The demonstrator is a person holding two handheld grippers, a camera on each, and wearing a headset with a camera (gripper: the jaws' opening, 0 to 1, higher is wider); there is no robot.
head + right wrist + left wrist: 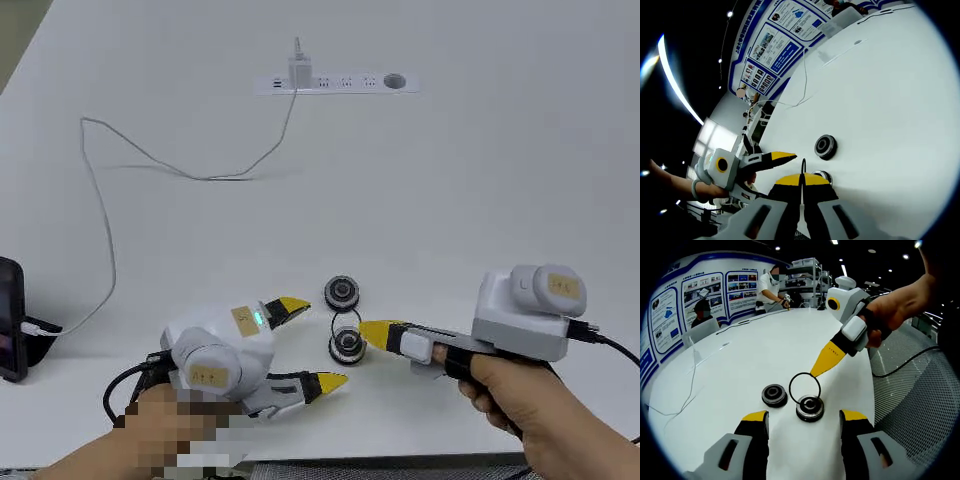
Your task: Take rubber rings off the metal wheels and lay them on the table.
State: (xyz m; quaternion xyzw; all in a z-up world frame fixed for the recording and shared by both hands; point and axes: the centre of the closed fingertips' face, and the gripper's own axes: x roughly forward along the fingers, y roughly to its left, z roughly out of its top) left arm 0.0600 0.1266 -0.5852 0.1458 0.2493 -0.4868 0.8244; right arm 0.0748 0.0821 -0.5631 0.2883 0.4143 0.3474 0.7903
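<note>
Just above the metal wheel (pixel 810 408), the right hand-held gripper (pixel 800 177) clamps the thin rubber ring (pixel 789 388) by its free arc, likely light and stretchy; the left hand-held gripper (pixel 315 342) gapes.

Two metal wheels lie flat on the white table (pixel 480 180), close together but not touching.

Far wheel (pixel 342 292): round, with a pale hub at the centre and a dark band around its outside.

Near wheel (pixel 346 346): same form, bright metal face up.

Rubber ring (pixel 789 388): thin, black, an unbroken open loop standing tilted above the near wheel. Its low edge is at that wheel's rim; contact cannot be judged. Its upper side is pinched in the closed tips of the right gripper (pixel 365 330).
</note>
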